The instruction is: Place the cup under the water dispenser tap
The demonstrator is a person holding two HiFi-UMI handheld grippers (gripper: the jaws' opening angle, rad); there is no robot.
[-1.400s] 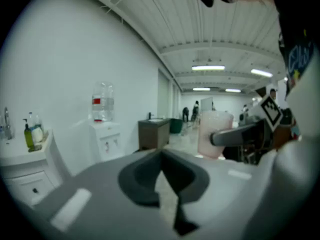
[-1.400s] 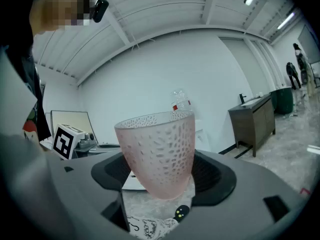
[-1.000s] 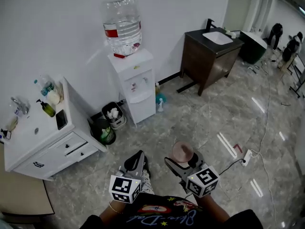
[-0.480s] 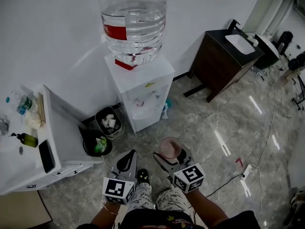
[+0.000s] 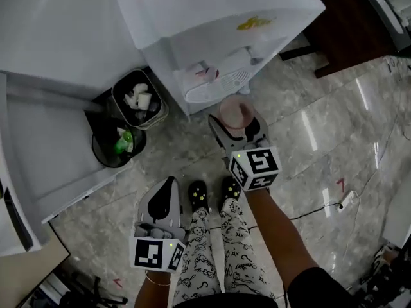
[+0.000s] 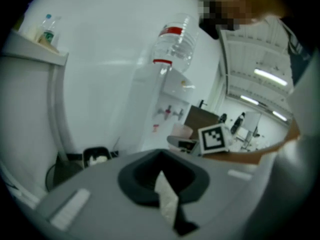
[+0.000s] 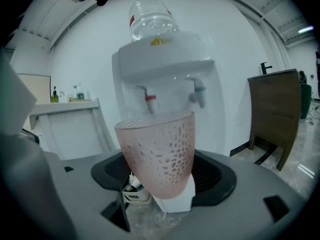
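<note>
A pink dimpled cup (image 5: 236, 112) stands upright in my right gripper (image 5: 237, 124), which is shut on its lower part. From the head view the cup hangs just in front of the white water dispenser (image 5: 212, 18), a little right of its red tap (image 5: 207, 73) and drip tray (image 5: 215, 87). The right gripper view has the cup (image 7: 158, 151) in front of the red tap (image 7: 150, 99) and blue tap (image 7: 198, 95), under the water bottle (image 7: 151, 18). My left gripper (image 5: 165, 188) hangs low beside the person's legs, shut and holding nothing.
Two waste bins (image 5: 137, 98) (image 5: 116, 145) stand left of the dispenser, against a white cabinet (image 5: 45, 146). A dark wooden cabinet (image 7: 274, 109) stands to the right. A cable (image 5: 321, 210) and power strip lie on the marble floor at the right.
The person has walked up to the dispenser, which now fills the top of the head view. The right gripper carried the cup forward to the taps. The left gripper dropped back and lower.
</note>
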